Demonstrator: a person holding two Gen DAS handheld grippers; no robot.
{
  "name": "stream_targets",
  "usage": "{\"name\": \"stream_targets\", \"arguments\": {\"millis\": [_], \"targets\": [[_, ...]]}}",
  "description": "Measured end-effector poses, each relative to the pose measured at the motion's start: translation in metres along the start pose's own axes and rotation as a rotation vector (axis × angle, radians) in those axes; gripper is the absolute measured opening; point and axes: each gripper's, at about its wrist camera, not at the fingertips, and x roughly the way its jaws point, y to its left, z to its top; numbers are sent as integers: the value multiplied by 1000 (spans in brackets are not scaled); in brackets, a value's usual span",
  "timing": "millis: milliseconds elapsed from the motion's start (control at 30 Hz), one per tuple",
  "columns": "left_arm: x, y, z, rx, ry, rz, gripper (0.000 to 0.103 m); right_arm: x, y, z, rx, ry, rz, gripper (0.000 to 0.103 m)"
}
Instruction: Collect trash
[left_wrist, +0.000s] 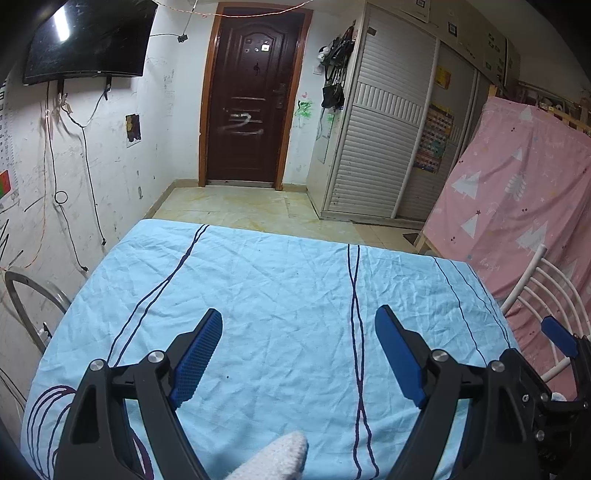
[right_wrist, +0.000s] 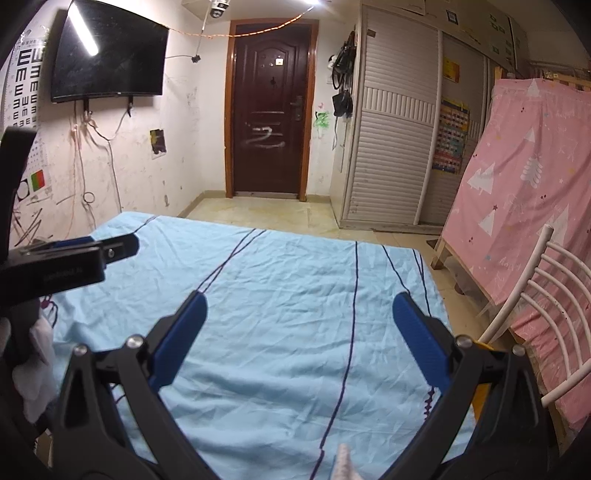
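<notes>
While both my left gripper (left_wrist: 297, 317) and right gripper (right_wrist: 299, 301) hover with jaws spread and empty over the blue-clothed table (left_wrist: 288, 280), I see no trash anywhere; best to sweep the view beyond the cloth before committing.

The left gripper (left_wrist: 298, 325) tilts downward, its blue-padded fingers (left_wrist: 197, 360) spread wide with nothing between them. The right gripper (right_wrist: 299, 314) sits just beside it, angled down likewise, jaws wide apart and empty. A white-gloved fingertip (left_wrist: 280, 456) shows below.
</notes>
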Motion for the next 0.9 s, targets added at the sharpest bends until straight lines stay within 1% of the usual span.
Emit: {"name": "stream_targets", "arguments": {"millis": [433,900], "targets": [[1,4,-2,-14,4,8,76,0,3,-1,-6,2,2,97],[1,10,-3,-31,-13,13,76,2,8,-2,-15,8,6,97]]}}
